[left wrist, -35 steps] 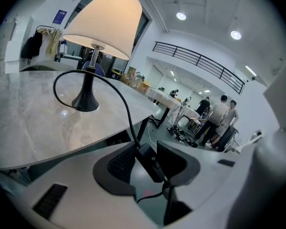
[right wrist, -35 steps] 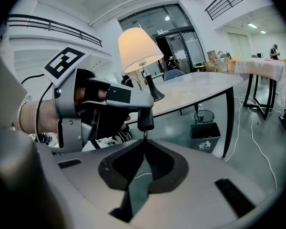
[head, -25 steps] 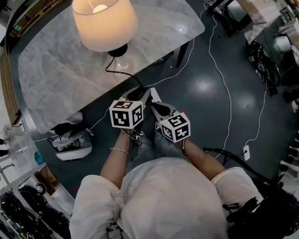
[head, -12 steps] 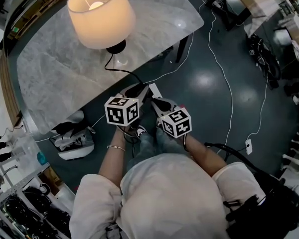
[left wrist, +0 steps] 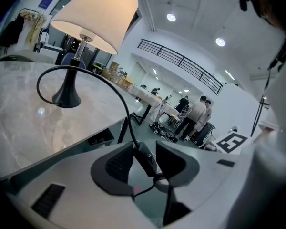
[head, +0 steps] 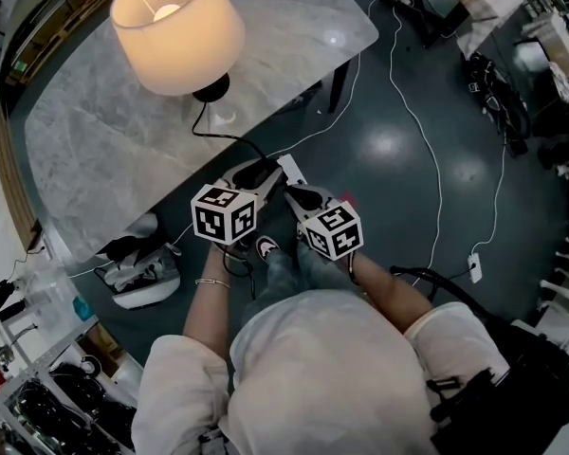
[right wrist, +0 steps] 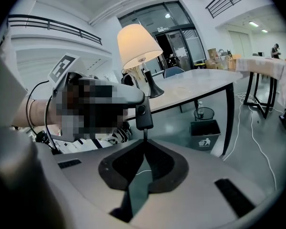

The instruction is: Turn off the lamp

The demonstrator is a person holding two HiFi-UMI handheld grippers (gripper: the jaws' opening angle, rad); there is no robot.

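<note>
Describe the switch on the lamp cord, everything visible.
The switch is a small dark oblong block, plastic by its look, set inline on the black cord of the lamp, which is lit. It sits tilted between the jaws of the left gripper, which have just been opening; a gap shows on its right. The right gripper view shows a round button on it, and the right gripper is shut on the cord just below it.

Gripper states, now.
Left gripper: open, jaws just opened, inline switch between them.
Right gripper: shut on the lamp cord.
</note>
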